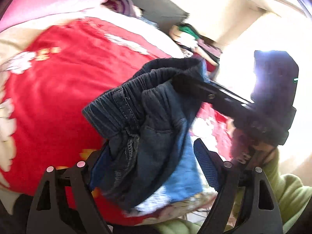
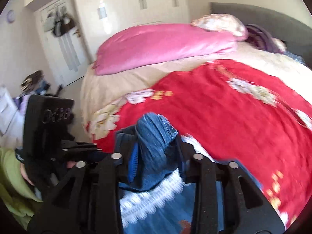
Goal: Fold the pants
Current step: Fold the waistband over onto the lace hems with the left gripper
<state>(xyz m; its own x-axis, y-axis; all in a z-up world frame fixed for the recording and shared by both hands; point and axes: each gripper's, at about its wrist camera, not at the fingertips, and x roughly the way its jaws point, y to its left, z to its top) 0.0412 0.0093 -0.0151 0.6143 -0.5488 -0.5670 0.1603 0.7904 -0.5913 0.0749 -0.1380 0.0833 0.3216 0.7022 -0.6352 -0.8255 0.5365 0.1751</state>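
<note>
Dark blue denim pants (image 1: 148, 128) with an elastic waistband hang bunched above the bed. My left gripper (image 1: 151, 146) stands wide open around them: the cloth lies against its left pad (image 1: 97, 167), while its right pad (image 1: 208, 165) shows bare beside the cloth. My right gripper (image 1: 187, 83) reaches in from the right and pinches the waistband's far end. In the right wrist view that gripper (image 2: 156, 140) is shut on a twisted wad of the pants (image 2: 154, 136), and a white lace-trimmed part (image 2: 152, 200) hangs below it.
Underneath lies a red flowered blanket (image 2: 214, 117) on a bed, with a pink duvet (image 2: 165, 44) and a grey headboard (image 2: 253, 13) beyond. A white door (image 2: 64, 44) and wardrobes stand at the back. A green sleeve (image 1: 282, 191) is at the lower right.
</note>
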